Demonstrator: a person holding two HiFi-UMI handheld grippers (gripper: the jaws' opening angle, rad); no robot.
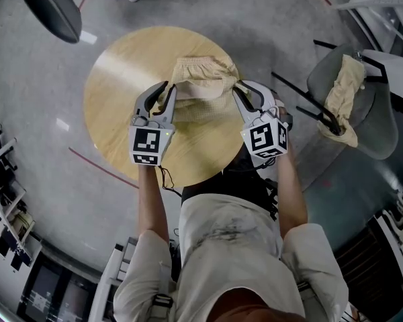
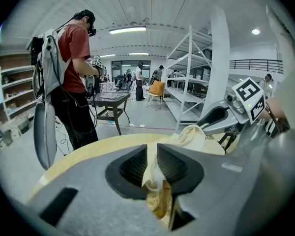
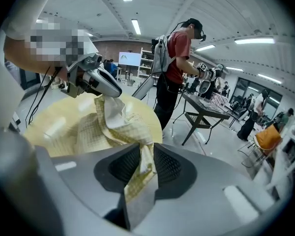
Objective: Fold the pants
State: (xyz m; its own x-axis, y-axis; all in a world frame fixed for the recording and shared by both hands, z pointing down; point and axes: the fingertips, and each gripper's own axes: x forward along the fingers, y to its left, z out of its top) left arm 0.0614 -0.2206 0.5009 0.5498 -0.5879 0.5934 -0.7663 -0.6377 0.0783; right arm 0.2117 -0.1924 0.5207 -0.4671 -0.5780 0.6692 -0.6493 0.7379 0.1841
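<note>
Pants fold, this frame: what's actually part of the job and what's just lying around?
In the job:
pants, pinched at both sides
left gripper
right gripper
round table under the pants

Lying about:
grey chair with a beige cloth draped on it
dark chair
white shelves

Our left gripper [image 1: 163,91] and right gripper [image 1: 243,90] slant downward (forearms roughly parallel), fingers [image 2: 174,165] pinching the pants [image 1: 201,78].

At lower centre, the left gripper [image 2: 152,156] is pinching a fold of the cream pants [image 2: 191,134], which are trailing up-right toward the right gripper [image 2: 205,124].
</note>
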